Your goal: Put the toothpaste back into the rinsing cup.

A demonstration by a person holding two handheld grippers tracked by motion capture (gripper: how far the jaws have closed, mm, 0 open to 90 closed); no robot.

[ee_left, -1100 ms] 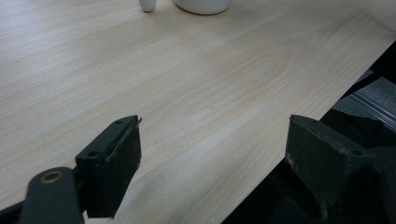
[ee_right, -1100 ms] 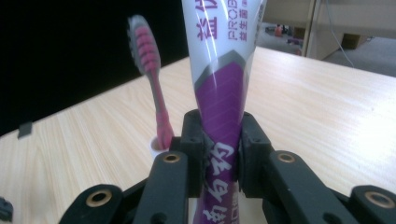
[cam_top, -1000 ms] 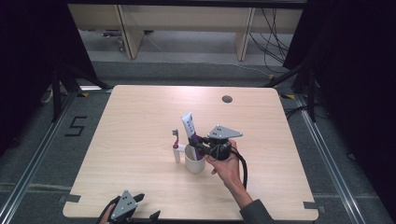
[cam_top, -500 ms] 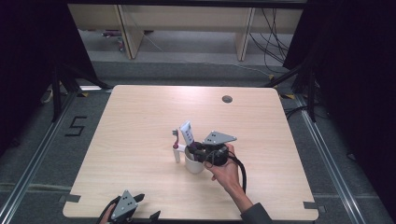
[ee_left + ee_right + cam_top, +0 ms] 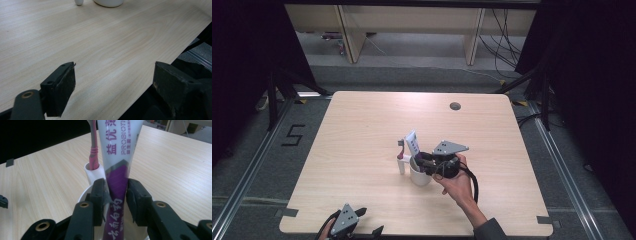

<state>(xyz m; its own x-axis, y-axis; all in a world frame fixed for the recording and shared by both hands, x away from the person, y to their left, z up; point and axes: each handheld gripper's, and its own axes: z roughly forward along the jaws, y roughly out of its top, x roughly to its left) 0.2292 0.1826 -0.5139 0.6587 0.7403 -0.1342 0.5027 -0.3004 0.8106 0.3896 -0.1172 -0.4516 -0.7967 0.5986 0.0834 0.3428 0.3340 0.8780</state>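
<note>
A white and purple toothpaste tube [image 5: 117, 157] stands cap-down in a white cup [image 5: 83, 195], leaning a little in the high view [image 5: 413, 142]. My right gripper [image 5: 116, 192] reaches over the cup rim with the tube between its jaws. The jaws have just been opening, and the pads [image 5: 100, 192] lie close along the tube's sides without squeezing it. A pink and grey toothbrush [image 5: 94, 152] stands in a slim white holder [image 5: 93, 173] beside the cup. My left gripper [image 5: 113, 75] hangs open over the table's front edge, holding nothing.
The wooden table [image 5: 362, 125] has a cable hole [image 5: 455, 106] at the back right. The cup [image 5: 419, 176] and the holder [image 5: 402, 166] sit near its middle, with the right hand [image 5: 457, 185] just behind the gripper. Dark floor surrounds the table.
The toothpaste tube has sunk a little into the cup and now leans. The right gripper's jaws have widened around it. Neither hand has shifted.
</note>
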